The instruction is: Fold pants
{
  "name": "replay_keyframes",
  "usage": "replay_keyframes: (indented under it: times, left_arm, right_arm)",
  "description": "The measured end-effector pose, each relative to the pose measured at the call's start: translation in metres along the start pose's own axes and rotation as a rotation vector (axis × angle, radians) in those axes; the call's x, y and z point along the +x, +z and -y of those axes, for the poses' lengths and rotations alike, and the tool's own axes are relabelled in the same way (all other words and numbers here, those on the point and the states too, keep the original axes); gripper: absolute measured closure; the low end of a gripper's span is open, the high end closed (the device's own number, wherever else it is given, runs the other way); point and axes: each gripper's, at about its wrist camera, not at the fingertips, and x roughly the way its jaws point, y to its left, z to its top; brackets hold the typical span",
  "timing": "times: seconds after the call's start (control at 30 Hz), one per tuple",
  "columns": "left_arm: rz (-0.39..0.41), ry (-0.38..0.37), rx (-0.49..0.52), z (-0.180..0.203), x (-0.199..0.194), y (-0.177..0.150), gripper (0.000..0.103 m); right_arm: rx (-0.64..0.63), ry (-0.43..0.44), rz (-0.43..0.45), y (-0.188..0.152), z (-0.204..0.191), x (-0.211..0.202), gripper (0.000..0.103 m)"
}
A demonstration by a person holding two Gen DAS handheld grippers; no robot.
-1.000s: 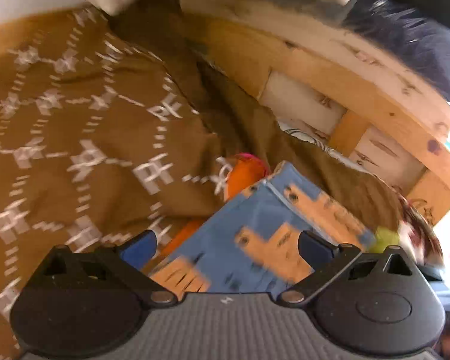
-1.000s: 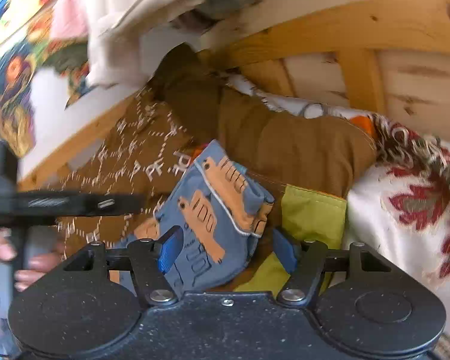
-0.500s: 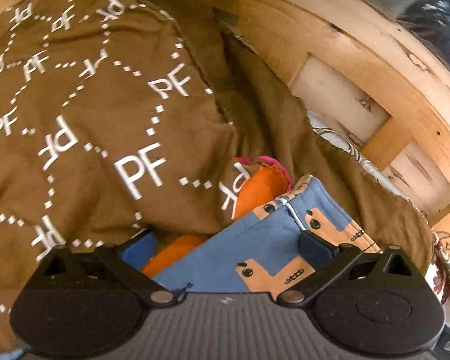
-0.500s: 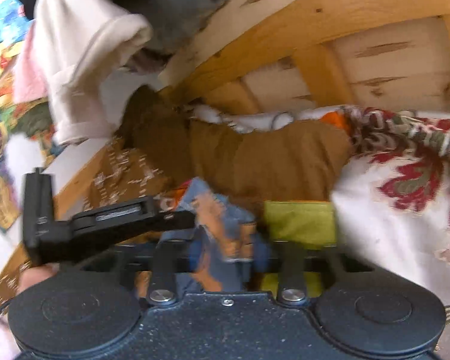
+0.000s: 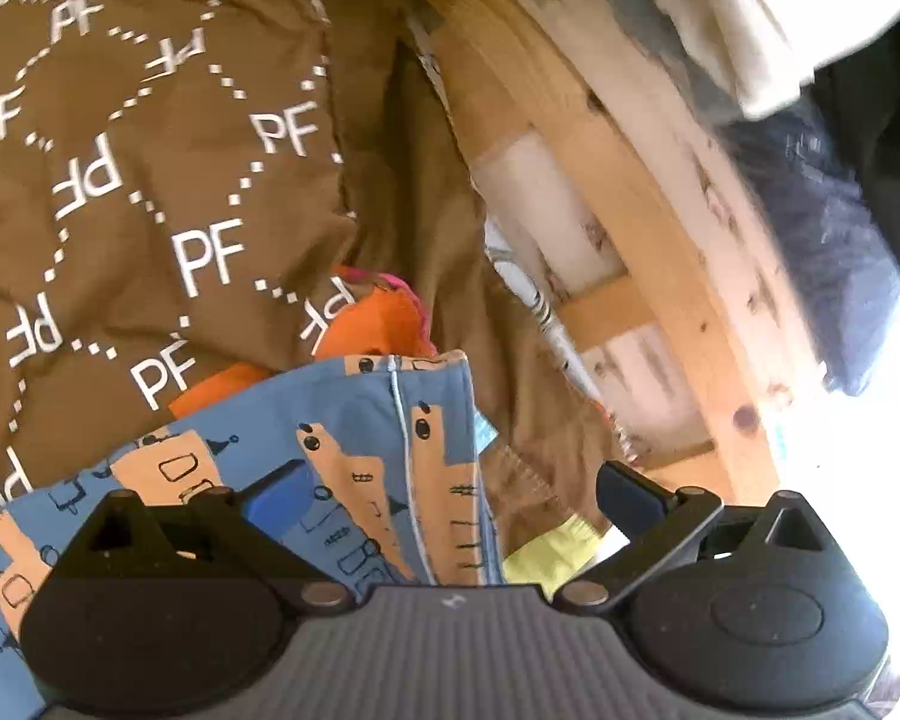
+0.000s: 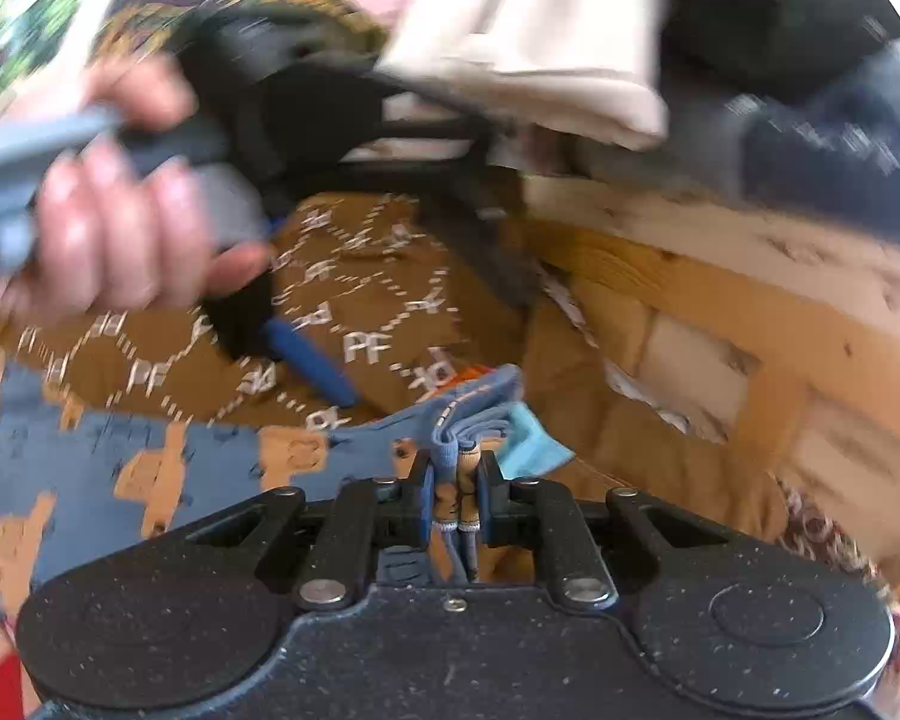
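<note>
Cotton feel: the pants (image 6: 168,468) look like thin, soft knit, blue with tan figures; judge them light and floppy, so they will sag and drape wherever you let go.
Right gripper (image 6: 455,498): its tongs are narrow and clamped on a bunched edge of the pants, several layers pinched together between the pads.
Left gripper (image 5: 450,504): its tongs stand wide, with the pants lying between and under them but no pad pressing on the cloth; your left hand (image 6: 114,222) holds it just above the bed.
Where the pants are: spread over the brown PF-printed blanket (image 5: 150,168), one end in your right grip, the rest trailing toward your left.
Where to hold: take the far edge or a seam (image 5: 405,450), not the loose middle, since a seam should slip less.
Under the pants: an orange cloth (image 5: 378,324) and a yellow-green piece (image 5: 540,558) lie close and could get caught up.
Far edge: the wooden bed frame (image 5: 648,240) bounds that side, with clothes draped over it.
Open room: mostly across the blanket, away from the frame.
</note>
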Motion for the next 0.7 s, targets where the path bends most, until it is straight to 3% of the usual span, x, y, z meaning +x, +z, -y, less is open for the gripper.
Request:
replay_keyframes:
  times: [0.2, 0.37, 0.57, 0.7]
  left_arm:
    - [-0.038, 0.086, 0.039, 0.018, 0.011, -0.004, 0.001]
    - [-0.056, 0.27, 0.196, 0.041, 0.017, -0.014, 0.007]
    - [-0.102, 0.437, 0.368, 0.058, 0.039, -0.027, 0.026]
    - [-0.088, 0.512, 0.434, 0.062, 0.043, -0.037, 0.051]
  right_arm:
    - [-0.181, 0.008, -0.009, -0.002, -0.025, 0.001, 0.088]
    - [-0.278, 0.025, -0.016, -0.007, -0.042, -0.001, 0.088]
    - [-0.294, 0.036, -0.024, -0.007, -0.046, 0.0, 0.088]
    - [-0.308, 0.037, -0.024, -0.008, -0.047, -0.001, 0.088]
